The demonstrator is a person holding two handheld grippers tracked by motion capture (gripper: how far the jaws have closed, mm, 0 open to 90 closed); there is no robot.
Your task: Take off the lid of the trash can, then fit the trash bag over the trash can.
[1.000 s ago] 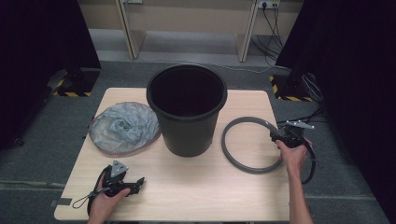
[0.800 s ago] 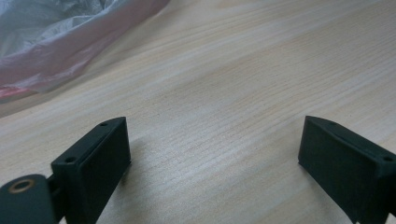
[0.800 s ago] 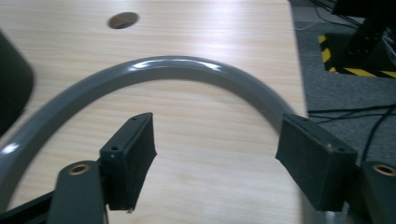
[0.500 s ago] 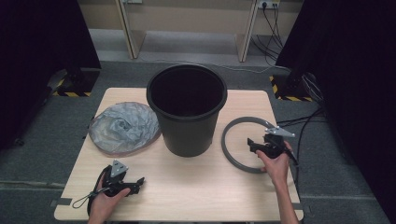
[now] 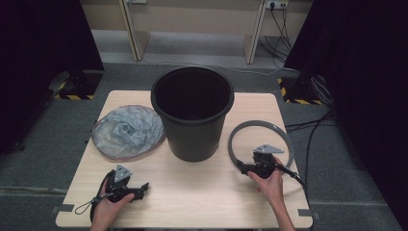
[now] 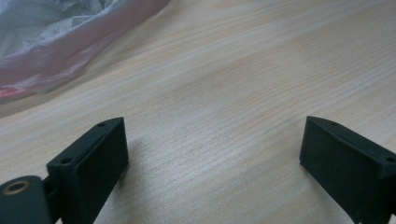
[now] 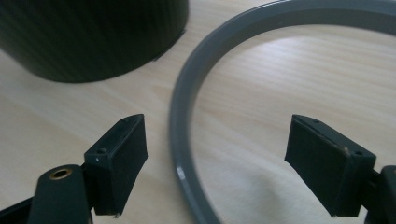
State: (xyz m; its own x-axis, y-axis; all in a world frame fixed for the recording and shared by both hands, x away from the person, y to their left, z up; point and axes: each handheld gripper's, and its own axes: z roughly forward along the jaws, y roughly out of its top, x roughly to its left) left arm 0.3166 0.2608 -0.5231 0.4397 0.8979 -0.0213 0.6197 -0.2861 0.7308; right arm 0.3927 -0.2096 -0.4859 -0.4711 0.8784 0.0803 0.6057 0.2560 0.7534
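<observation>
A grey plastic ring point(image 5: 260, 126) lies flat on the wooden table point(image 5: 202, 192), to the right of a black bin point(image 5: 192, 113). My right gripper point(image 5: 246, 169) rests at the ring's near left rim, pointing left. In the right gripper view the ring point(image 7: 184, 116) runs between the jaws of the right gripper point(image 7: 217, 163), closer to the left one and touching neither. Those jaws have just been opening and stand open. My left gripper point(image 5: 140, 188) sits at the front left, open over bare wood point(image 6: 215, 93), as the left gripper point(image 6: 212, 158) view shows.
A crumpled clear plastic bag point(image 5: 127, 131) lies left of the bin, and its edge point(image 6: 60, 37) shows ahead of the left jaws. The bin's base point(image 7: 93, 37) stands just beyond the ring. Cables point(image 5: 308, 125) trail over the floor to the right.
My right hand has moved from the ring's right side leftward and nearer to the person, ending at the ring's near left rim. The left hand and the ring have kept still.
</observation>
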